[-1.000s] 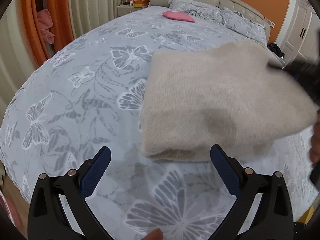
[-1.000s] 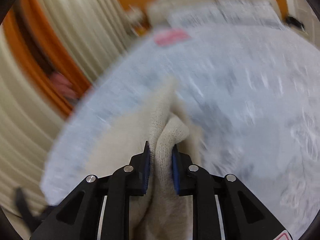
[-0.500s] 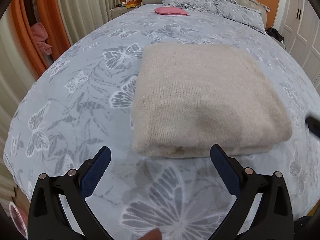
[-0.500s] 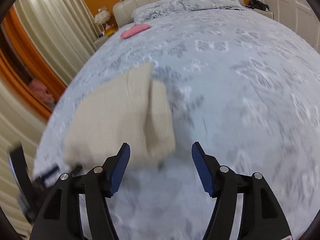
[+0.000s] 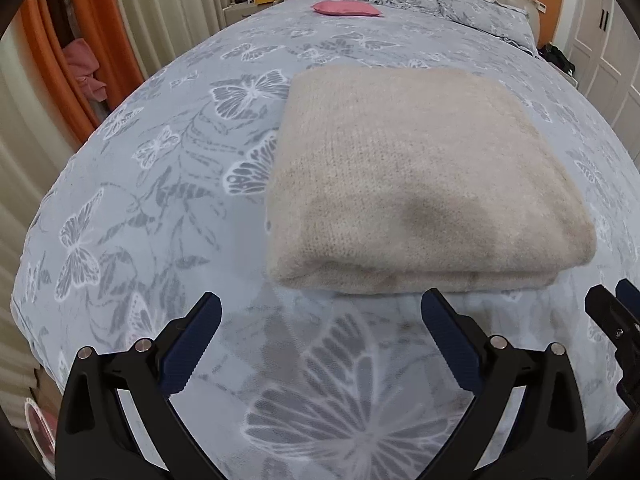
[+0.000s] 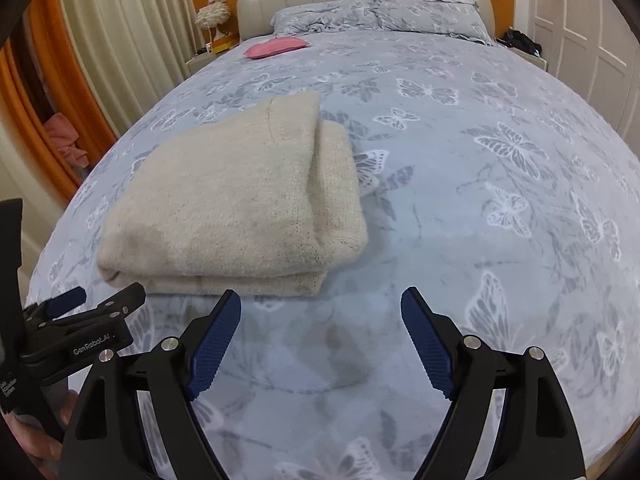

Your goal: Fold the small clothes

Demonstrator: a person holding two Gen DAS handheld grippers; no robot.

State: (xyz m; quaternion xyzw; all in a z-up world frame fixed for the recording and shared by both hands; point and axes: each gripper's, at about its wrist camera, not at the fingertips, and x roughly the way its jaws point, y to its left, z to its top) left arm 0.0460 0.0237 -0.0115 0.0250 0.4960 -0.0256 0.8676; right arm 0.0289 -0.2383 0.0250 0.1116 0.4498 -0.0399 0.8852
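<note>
A beige knitted garment (image 5: 420,184) lies folded into a thick rectangle on the bed, also seen in the right wrist view (image 6: 236,204). My left gripper (image 5: 320,312) hovers just in front of its near edge, open, nothing between the blue pads. My right gripper (image 6: 320,308) is to the right of the garment's near corner; its jaws are still opening and hold nothing. The left gripper's side (image 6: 76,320) shows at the left edge of the right wrist view, and the right gripper's tip (image 5: 616,316) shows at the right edge of the left wrist view.
The bed is covered by a grey butterfly-print quilt (image 6: 480,200). A pink item (image 6: 276,47) lies near the pillows (image 6: 380,12) by the headboard. Curtains (image 5: 168,20) hang at the left and white wardrobe doors (image 6: 580,24) stand at the right.
My right gripper let go of the beige garment, opened wide and drew back to the right. The garment dropped flat into a folded stack. The left gripper stayed put.
</note>
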